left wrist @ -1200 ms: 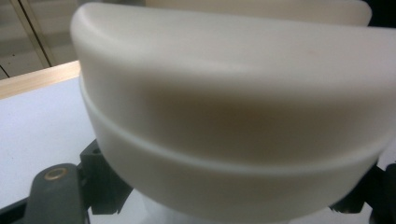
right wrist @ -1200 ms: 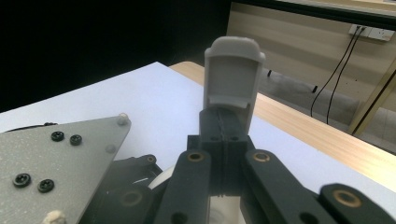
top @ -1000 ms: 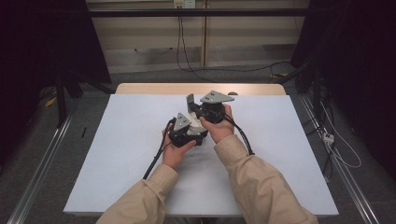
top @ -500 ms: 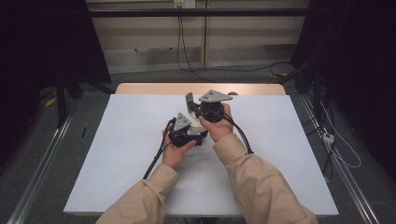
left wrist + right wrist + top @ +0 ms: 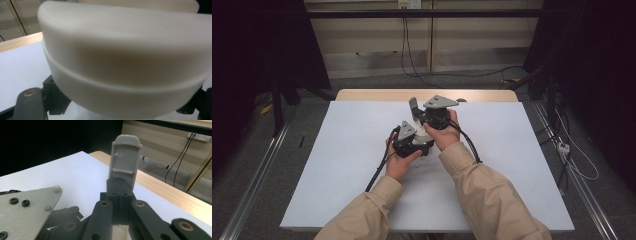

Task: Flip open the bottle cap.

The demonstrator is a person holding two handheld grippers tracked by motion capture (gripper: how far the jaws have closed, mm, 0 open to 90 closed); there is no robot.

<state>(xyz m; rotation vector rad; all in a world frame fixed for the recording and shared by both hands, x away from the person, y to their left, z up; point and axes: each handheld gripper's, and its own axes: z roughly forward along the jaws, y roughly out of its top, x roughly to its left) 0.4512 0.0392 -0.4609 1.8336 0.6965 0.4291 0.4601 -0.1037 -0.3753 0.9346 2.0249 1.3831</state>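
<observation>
My right gripper (image 5: 119, 195) has its jaws pressed flat together, and a grey clip (image 5: 124, 161) stands upright from their tips, pinched at its lower end. In the high view that clip (image 5: 413, 106) rises near the far edge of the table (image 5: 337, 165), around the middle of that edge, with the right gripper (image 5: 421, 118) just behind it in my right hand (image 5: 444, 132).

My left gripper's jaws are hidden in its own view by a cream, rounded piece (image 5: 125, 65) with a raised seam running round it (it sits so close to the lens that I cannot tell whether the jaws hold it); going by how little room there is, I take them as closed. From above, the left gripper (image 5: 414, 131) lies in my left hand (image 5: 399, 161) near the table's centre, touching the right gripper. A black cable (image 5: 379, 167) trails back towards the near edge.
</observation>
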